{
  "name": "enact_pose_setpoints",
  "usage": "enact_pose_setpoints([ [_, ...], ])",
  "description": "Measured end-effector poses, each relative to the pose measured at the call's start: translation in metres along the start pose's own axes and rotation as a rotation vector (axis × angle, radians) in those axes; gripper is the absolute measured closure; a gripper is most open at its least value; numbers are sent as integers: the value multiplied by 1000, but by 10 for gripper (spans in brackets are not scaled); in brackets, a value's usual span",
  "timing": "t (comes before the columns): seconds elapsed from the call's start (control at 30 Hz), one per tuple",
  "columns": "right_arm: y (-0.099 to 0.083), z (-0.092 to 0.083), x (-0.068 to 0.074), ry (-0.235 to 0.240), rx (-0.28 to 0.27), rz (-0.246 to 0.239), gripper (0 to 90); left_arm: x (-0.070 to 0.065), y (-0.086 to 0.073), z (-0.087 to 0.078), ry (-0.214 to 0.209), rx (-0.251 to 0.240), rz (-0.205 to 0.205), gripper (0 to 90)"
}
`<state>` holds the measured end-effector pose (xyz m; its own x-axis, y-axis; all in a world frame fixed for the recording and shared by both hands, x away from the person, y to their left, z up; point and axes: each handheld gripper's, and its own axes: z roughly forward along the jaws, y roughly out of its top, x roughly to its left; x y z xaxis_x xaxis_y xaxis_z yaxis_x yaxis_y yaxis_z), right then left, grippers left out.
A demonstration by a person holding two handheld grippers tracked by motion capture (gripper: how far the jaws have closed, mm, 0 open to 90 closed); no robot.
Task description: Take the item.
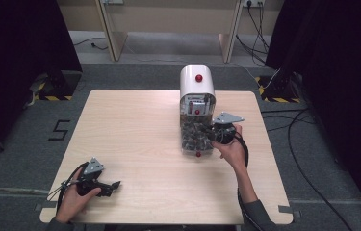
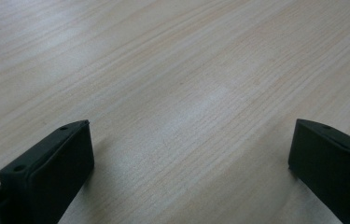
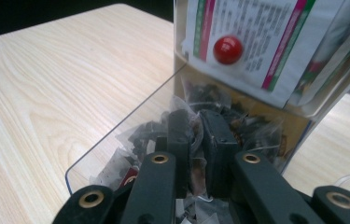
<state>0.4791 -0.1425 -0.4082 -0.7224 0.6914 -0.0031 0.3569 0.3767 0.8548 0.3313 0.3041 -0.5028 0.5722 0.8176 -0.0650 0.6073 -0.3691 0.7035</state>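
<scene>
I am working at the dispenser (image 1: 197, 113), a tall white box with red knobs that stands on the far middle of the table (image 1: 135, 144). Its clear front drawer (image 3: 116, 140) is pulled out toward me and it is full of small tea bags (image 1: 195, 137) in thin transparent packets.

I judge these packets to be very light and soft, and a little slippery because of the film. They will crumple easily, and the bags lie loosely on each other, so a neighbour may come up together with the one I pick. I think the best place to take hold is a free edge or corner of the packet that stands up from the pile, not the filled middle, which could tear or be crushed.

My right gripper (image 3: 196, 140) reaches down into the drawer from the right side. In the right gripper view its two black jaws are pressed nearly together, and a piece of a tea bag (image 3: 197, 128) is pinched between them. I cannot tell if it holds one packet or more.

My left gripper (image 1: 112, 186) rests low over the near left part of the table, well apart from the dispenser. Its jaws are spread wide, with bare wood between them, and they hold nothing.
</scene>
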Motion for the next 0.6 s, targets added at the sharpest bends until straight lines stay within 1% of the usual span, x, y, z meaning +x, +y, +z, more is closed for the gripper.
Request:
enact_pose_setpoints([
  [0.2,6,-8,1,0,-39,-14,833,0,0,0,0,1,0,0],
  [0.23,6,-10,1,-2,-37,-11,833,0,0,0,0,0,0,0],
  [0.3,8,-13,2,-6,-54,-16,833,0,0,0,0,0,0,0],
  [0.4,10,-15,2,-4,-64,-16,833,0,0,0,-1,0,0,0],
  [0.43,10,-17,1,-6,-67,-23,833,0,0,0,0,1,0,0],
  [0.47,11,-19,1,-8,-70,-20,833,0,0,0,0,1,0,0],
  [0.5,12,-21,1,-9,-85,-17,833,0,0,0,0,0,0,0],
  [0.6,14,-24,1,-9,-90,-16,833,0,0,0,-1,0,0,0],
])
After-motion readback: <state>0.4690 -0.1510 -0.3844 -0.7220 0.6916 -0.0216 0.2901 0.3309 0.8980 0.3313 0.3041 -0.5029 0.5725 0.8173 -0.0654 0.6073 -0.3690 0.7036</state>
